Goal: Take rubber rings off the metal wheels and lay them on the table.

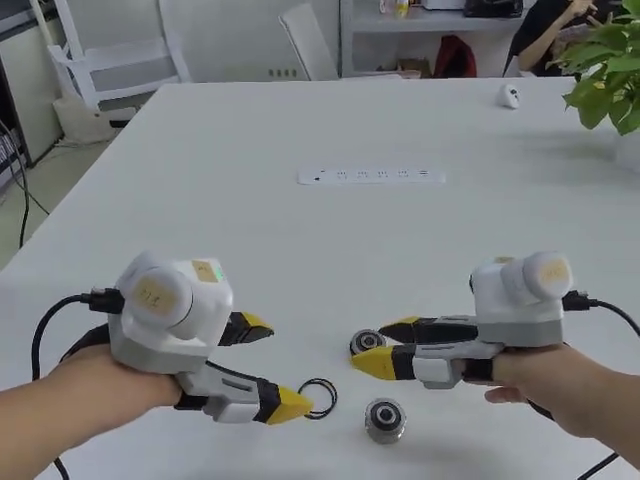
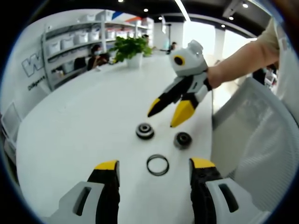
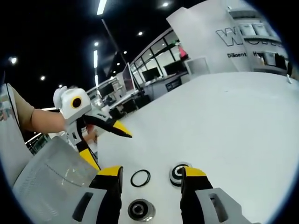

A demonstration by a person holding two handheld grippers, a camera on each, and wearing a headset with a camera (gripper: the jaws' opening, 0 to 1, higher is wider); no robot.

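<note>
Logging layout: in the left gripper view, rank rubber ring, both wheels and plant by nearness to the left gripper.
1. Rubber ring, just ahead between the jaws.
2. Left wheel and right wheel, beyond: too close to call.
3. Plant, far end.

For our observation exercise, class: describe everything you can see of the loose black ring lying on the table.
The ring is a thin black hoop, rubber by its look, round and unbroken. It lies flat and loose on the white table, just ahead of the open left gripper, with one yellow tip right beside it; contact is unclear. The nearest metal wheel stands apart from it.
</note>
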